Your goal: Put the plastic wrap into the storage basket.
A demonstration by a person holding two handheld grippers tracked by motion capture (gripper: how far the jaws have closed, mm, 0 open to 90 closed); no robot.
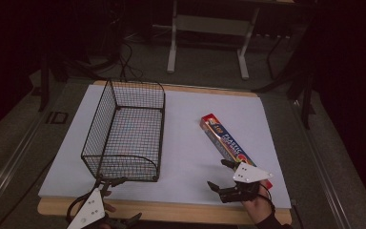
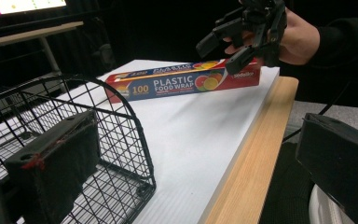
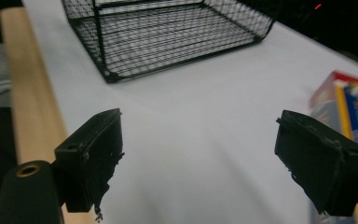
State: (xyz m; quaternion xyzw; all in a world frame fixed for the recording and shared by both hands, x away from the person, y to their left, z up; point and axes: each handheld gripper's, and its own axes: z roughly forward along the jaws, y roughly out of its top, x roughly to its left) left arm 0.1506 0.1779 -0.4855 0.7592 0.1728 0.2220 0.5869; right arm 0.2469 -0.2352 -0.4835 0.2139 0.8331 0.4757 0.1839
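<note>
A box of plastic food wrap (image 1: 224, 141) lies flat and slantwise on the right half of the white tabletop (image 1: 190, 157), its near end by the front right corner. The right tongs (image 1: 223, 174) hang just over that near end with the jaws wide apart and nothing between them; in the right gripper view one jaw stands beside the box (image 3: 349, 107) and the other over bare white surface. In the left gripper view the same tongs (image 2: 224, 44) hover at the box's (image 2: 182, 84) far end, above it, not clamped.

A black wire basket (image 1: 126, 131) stands upright on the left half of the tabletop, well apart from the box, with open white surface between the two. The left tongs (image 1: 110, 182) sit at the basket's near rounded end, jaws apart; in the left gripper view one pad lies against the basket's mesh (image 2: 98, 135) while the other hangs off past the wooden front edge (image 2: 256, 149). Beyond the tabletop, a white frame stand (image 1: 209, 38) is on the dark floor
</note>
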